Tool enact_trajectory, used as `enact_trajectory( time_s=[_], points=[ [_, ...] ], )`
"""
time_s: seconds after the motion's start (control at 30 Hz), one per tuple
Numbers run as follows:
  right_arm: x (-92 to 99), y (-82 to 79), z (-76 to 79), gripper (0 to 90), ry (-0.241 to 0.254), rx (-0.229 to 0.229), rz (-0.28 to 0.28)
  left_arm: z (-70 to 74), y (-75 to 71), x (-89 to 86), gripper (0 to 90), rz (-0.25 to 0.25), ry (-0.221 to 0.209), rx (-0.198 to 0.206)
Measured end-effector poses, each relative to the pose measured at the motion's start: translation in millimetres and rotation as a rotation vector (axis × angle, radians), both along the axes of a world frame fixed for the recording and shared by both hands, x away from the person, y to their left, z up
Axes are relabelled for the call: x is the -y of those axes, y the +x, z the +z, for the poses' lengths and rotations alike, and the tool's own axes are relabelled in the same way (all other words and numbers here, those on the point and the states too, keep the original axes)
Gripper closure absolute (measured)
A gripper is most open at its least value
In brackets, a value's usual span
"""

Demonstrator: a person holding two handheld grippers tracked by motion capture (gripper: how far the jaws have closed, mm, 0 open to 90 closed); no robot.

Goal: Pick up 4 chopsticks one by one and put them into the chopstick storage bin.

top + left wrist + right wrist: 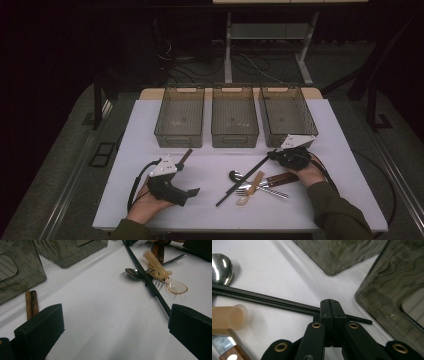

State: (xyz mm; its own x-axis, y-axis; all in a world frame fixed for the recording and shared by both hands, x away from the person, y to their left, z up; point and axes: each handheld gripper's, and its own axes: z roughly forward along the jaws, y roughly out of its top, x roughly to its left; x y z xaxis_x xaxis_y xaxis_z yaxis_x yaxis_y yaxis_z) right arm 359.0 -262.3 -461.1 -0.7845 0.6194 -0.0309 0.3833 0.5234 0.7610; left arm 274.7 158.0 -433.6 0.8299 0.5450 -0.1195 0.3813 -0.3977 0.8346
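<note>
Nearest the person, the left gripper (172, 186) rests on the white worktop (210, 212) with its fingers (40, 330) standing wide and nothing between them; a pair of brown wooden chopsticks (32, 304) lies just beside it. To the right, the right gripper (292, 156) has its fingers (332, 315) pressed together, clamped on the black chopsticks (245, 181) near their far end, while the rest of the pair slants back across the worktop. These chopsticks cross a small pile of cutlery: a metal spoon (133, 273), a translucent plastic spoon (165, 275), a fork (272, 192) and a wooden-handled knife (280, 178). The step in hand looks like the pick-up of the black chopsticks for sorting. The next move likely calls for lifting them clear of the pile without dragging the spoons along, then carrying them to one of the bins. Beyond the cutlery stand three smoky translucent bins (235, 122) in a row, all seemingly empty. Past the worktop, the room is dark, with a grey floor, cables and the legs of another table (228, 50).
</note>
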Motion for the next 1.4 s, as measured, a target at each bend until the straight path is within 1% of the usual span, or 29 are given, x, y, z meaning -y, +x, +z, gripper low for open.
enact_trajectory(
  time_s=[0.13,0.27,0.37,0.47,0.5,0.53,0.57,0.63,0.77,0.87,0.93,1.0,1.03,1.07,1.1,1.13,1.4],
  points=[
    [-3.0,-2.4,0.4,89.2,0.003,-0.009,0.014,0.0,0.1,0.0,0.0,-0.001,0.002,0.0],
    [-5.5,-3.8,0.6,89.3,0.004,-0.011,0.032,-0.2,0.4,0.3,0.0,-0.002,0.003,-0.001],
    [-6.4,-4.6,1.2,89.2,0.001,-0.008,0.035,-0.2,0.4,0.6,0.0,-0.003,0.004,-0.001],
    [-5.2,-3.5,3.0,89.2,0.007,0.0,0.019,-0.3,0.5,0.5,0.0,-0.003,0.004,-0.001],
    [-4.3,0.0,5.7,89.2,-0.001,0.006,0.002,-0.4,0.6,0.6,0.0,-0.002,0.005,-0.002],
    [-4.3,0.0,5.7,89.2,-0.001,0.006,0.002,-0.5,0.8,0.7,0.0,-0.004,0.007,-0.002],
    [-2.7,3.9,8.6,89.2,0.006,0.014,-0.014,-0.6,0.8,0.8,0.0,-0.004,0.008,-0.003],
    [-1.5,7.5,10.4,89.2,-0.003,0.029,-0.032,-0.4,0.4,1.0,0.0,-0.004,0.008,-0.003],
    [0.4,12.4,12.7,89.2,0.003,0.036,-0.042,-0.8,0.9,0.4,0.0,-0.002,0.007,-0.004],
    [-3.4,16.4,13.2,89.2,0.0,0.028,-0.033,-1.4,1.2,1.1,0.0,-0.005,0.011,-0.007],
    [-7.9,18.6,11.0,89.2,-0.017,0.028,-0.025,-1.4,0.8,1.5,0.0,-0.006,0.012,-0.007],
    [-10.4,20.1,7.8,89.2,-0.024,0.016,-0.022,-1.5,0.9,1.2,0.0,-0.006,0.013,-0.008],
    [-10.8,20.8,6.1,89.2,-0.035,0.011,-0.019,-1.6,0.9,1.1,0.0,-0.006,0.01,-0.008],
    [-10.8,20.8,6.1,89.2,-0.035,0.011,-0.019,-1.6,0.9,1.1,0.0,-0.006,0.01,-0.008],
    [-10.6,20.7,3.8,89.2,-0.05,-0.004,-0.019,-1.6,1.0,1.0,0.0,-0.006,0.01,-0.009],
    [-9.9,20.5,3.7,89.2,-0.044,-0.006,-0.019,-1.6,1.0,0.9,0.0,-0.006,0.01,-0.009],
    [-8.9,15.5,5.5,89.2,-0.058,-0.02,-0.011,-1.3,0.7,0.7,0.0,-0.007,0.008,-0.011]
  ],
)
